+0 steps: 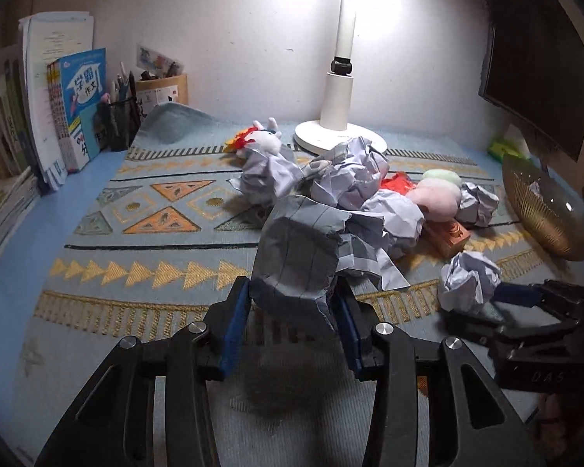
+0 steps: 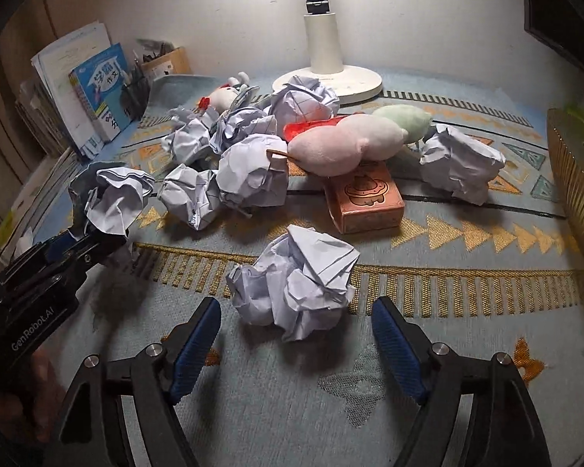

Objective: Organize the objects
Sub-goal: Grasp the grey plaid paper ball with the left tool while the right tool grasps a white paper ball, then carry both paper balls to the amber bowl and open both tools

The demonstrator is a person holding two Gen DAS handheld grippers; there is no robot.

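A crumpled paper wad (image 1: 296, 257) is held pinched between the blue ribbed pads of the left gripper (image 1: 292, 307), lifted clear of the woven mat (image 1: 136, 210). Loose flaps are seen hanging off the wad, so honestly it could be dropped or snagged on the heap if it gets swung low; paper that springy tends to be squeezed out of a grip.

The right gripper (image 2: 296, 334) is spread wide, just short of a loose paper ball (image 2: 296, 284) lying on the mat, not yet touched. If the jaws are closed off-centre, the ball could be nudged away instead of caught, since it's light and faceted.

Beyond that ball, an orange cardboard box (image 2: 366, 202) is found, with a soft pink plush (image 2: 342, 148) resting over its far edge. More paper balls (image 2: 249, 175) are piled left of the box. Right of it, a ribbed gold basket (image 2: 576, 194) is partly seen. Farthest back, the smooth white lamp base (image 2: 331, 81) is planted.
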